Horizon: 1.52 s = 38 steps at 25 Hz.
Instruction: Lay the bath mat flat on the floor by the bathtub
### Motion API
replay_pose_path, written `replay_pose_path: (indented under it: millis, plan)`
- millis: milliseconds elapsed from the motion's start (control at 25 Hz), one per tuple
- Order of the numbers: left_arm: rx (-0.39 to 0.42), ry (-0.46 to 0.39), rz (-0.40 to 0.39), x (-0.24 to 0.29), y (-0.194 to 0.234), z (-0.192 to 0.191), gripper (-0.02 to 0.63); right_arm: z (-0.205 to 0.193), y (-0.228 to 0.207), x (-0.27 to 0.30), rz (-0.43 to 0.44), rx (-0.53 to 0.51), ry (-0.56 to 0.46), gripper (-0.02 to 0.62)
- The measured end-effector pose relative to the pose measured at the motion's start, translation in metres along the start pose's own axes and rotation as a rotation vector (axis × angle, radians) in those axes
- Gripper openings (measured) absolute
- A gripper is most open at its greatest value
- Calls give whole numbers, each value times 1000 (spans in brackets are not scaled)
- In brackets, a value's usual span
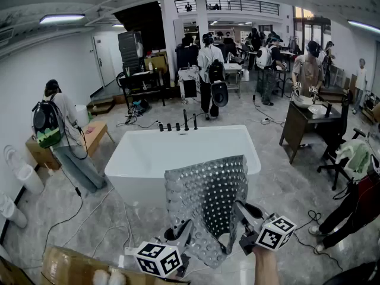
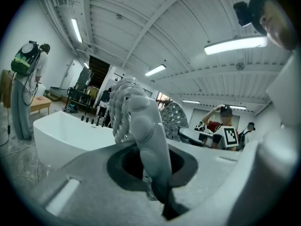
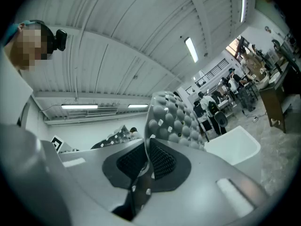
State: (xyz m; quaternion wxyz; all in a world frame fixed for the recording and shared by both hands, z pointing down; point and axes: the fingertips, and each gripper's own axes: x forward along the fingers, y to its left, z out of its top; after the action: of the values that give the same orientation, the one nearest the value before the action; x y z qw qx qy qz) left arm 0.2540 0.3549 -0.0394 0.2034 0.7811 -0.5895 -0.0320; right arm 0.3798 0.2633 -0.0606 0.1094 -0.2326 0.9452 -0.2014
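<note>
Bath mat point(image 1: 208, 200) is up in the air, not on the floor point(image 1: 285, 189) yet. It's held in front of the white bathtub point(image 1: 178, 153), covering part of the near rim from the head view.

Left gripper point(image 1: 178, 233) is clamped on one part of the mat's near edge and right gripper point(image 1: 240, 209) on another, a little apart. In the left gripper view the jaws are pinched down on a fold of the mat point(image 2: 136, 112), which rises and curls over above them. In the right gripper view the ribbed pads are closed on a thin edge of the mat point(image 3: 176, 121).

Mat looks like soft grey rubbery stuff, bubbled and full of holes. It's floppy, bends under its own weight, and looks light enough for edge grips. It's probably a bit slick, and the grip seems thin on the right side. Corners or the short edge are the best places to hold, hands well apart so it spreads instead of bunching. I can't tell whether it's fully unfolded, since the lower part is hidden behind the grippers.

Around it:
- taps point(image 1: 178, 123) on the tub's far rim
- cables point(image 1: 89, 212) trailing across the floor to the left
- a cardboard box point(image 1: 65, 266) near left
- a dark desk point(image 1: 306, 123) and an office chair point(image 1: 338, 153) to the right
- a person with a backpack point(image 1: 59, 135) to the left, others further back

Floor just before the tub looks free. The cables and box are the closest snags.
</note>
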Motion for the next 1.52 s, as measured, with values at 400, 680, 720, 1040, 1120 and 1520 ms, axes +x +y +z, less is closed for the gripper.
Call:
replay_pose_path:
  millis: [400, 680, 720, 1040, 1120, 1520]
  plan:
    - [155, -93, 121, -26, -20, 41, 37, 21, 39, -5, 87, -88, -9, 21]
    - [217, -115, 134, -27, -34, 47, 48, 4, 33, -4, 117, -83, 48, 21]
    - [222, -112, 132, -26, -38, 45, 49, 0, 31, -5, 123, -72, 58, 21]
    - [255, -69, 152, -3, -68, 37, 52, 4, 13, -21, 146, -56, 72, 21]
    - [257, -61, 163, -2, -72, 34, 51, 7, 10, -25, 147, -62, 66, 21]
    - [228, -49, 199, -7, -74, 22, 52, 10, 4, -31, 117, -125, 67, 21]
